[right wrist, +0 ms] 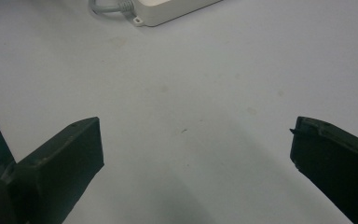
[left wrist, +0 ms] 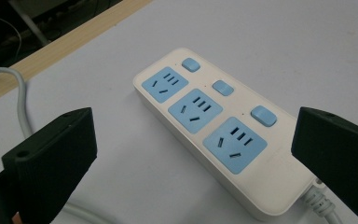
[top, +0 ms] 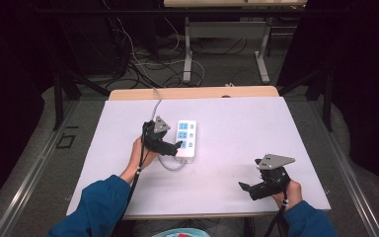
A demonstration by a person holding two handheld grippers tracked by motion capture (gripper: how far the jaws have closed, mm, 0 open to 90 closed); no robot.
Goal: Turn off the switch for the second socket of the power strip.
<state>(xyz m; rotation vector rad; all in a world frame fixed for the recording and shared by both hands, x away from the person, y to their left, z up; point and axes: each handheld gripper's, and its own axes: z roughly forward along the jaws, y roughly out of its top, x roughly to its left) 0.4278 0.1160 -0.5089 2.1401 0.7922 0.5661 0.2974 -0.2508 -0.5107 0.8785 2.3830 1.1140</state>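
A white power strip [left wrist: 205,126] with three blue sockets and three blue switches lies flat on a pale bench [top: 237,123]. The left gripper [top: 175,147] hovers at the strip's near, cable end, its jaws spread wide. In the left gripper view the strip sits between and ahead of the jaws, running away on a slant, with its grey cable [left wrist: 319,203] leaving just inside the right-hand jaw. The right gripper [top: 249,190] rests well apart from the strip, jaws also wide and holding nothing; in its own view bare bench lies between the jaws and a corner of the strip shows far ahead.

Likely risks: because the strip lies slanted across the left jaws, closing them could catch only a corner and spin it away. The right-hand jaw might pinch the cable rather than the casing. A jaw tip could also press a switch [left wrist: 263,115].
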